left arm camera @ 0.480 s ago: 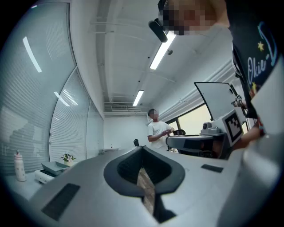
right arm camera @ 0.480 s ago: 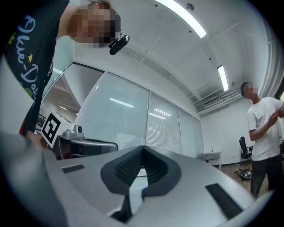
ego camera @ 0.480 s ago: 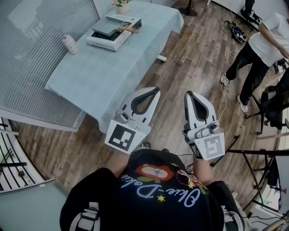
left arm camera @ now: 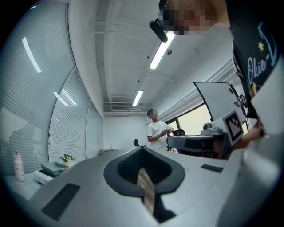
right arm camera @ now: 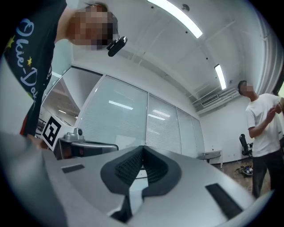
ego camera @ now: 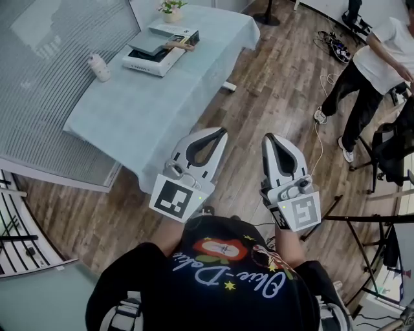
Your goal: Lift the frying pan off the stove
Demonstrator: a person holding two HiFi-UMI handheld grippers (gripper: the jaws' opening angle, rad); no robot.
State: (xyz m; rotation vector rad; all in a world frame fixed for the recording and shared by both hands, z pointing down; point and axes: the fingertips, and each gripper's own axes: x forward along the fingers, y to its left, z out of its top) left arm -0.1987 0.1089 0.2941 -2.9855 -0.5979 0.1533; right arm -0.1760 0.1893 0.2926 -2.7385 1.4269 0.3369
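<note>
While the person holds both tools up in front of the chest, the left tool [ego camera: 222, 133] and the right tool [ego camera: 269, 138] sit side by side over the wooden floor [ego camera: 284, 84], apart from each other and pointing away from the body. In its own view, each tool has its jaws pressed together at the tips with nothing between them; only floor or the room behind shows through the gap lower down. The frying pan [ego camera: 149, 41], a flat grey pan with a wooden handle pointing to the right, rests on the white stove [ego camera: 146, 62] near the far end of the tabletop [ego camera: 149, 110], which is draped in a pale blue cloth. It is well apart from both tools. A small white bottle [ego camera: 98, 67] stands upright to the left of the stove, and a little potted plant [ego camera: 171, 7] sits just beyond it at the far edge. Off to the right, a second person [ego camera: 372, 68] in a white top and dark trousers stands on the floor among cables.
</note>
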